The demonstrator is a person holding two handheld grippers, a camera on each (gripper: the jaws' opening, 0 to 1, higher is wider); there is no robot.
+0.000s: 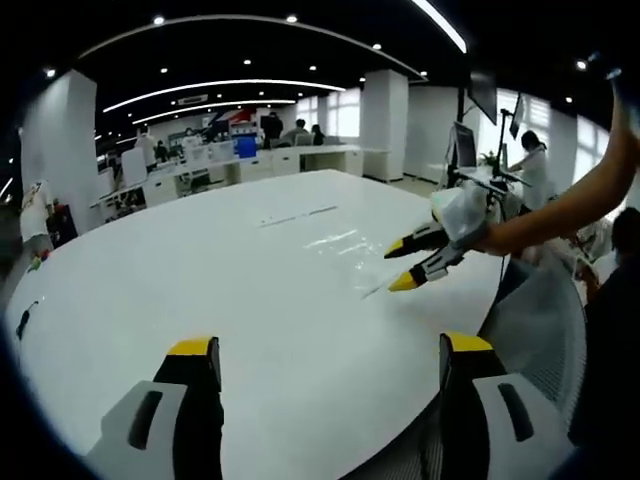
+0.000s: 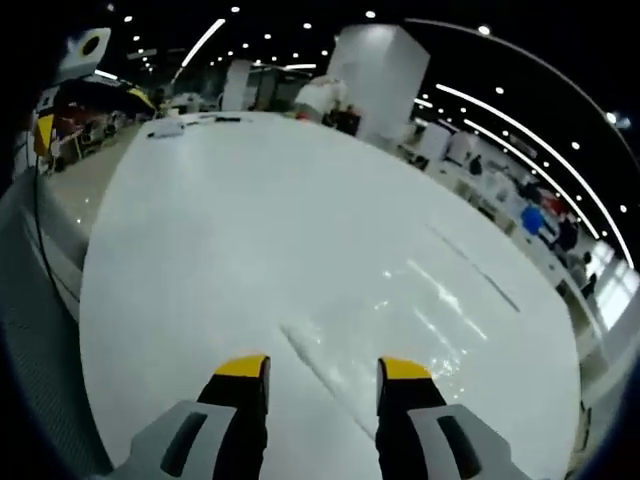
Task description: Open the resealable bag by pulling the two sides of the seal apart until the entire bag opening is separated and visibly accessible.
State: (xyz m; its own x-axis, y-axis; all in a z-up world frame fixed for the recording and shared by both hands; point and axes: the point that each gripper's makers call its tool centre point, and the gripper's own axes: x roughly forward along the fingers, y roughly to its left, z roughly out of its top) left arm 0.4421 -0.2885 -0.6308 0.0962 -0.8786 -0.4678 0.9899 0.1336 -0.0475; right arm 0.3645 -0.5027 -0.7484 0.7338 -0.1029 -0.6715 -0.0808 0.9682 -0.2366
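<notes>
A: Where is the bag?

B: The clear bag (image 1: 345, 245) lies flat on the white table (image 1: 250, 290), barely more than glossy streaks and a thin edge line. In the right gripper view it (image 2: 400, 310) sits just ahead of the jaws, toward one o'clock, its near edge running between the two yellow tips.

A: And the grippers?

B: The left gripper (image 1: 330, 350) has its jaws spread wide over bare table, holding nothing. The right gripper (image 2: 325, 370) is parted too, empty, its tips just above the bag's near edge. From the left gripper view the right gripper (image 1: 405, 265) comes in at three o'clock, yellow tips apart, pointing at the bag, with the person's arm (image 1: 560, 205) behind it.

A: The room?

B: An open office: ceiling light strips, white pillars, desks, people at the far side. The table is large and rounded.

A: Anything in one view alone?

B: The left gripper view shows a mesh chair back (image 1: 535, 320) at four o'clock. The right gripper view shows small dark items (image 2: 190, 123) at the table's far end, eleven o'clock.
</notes>
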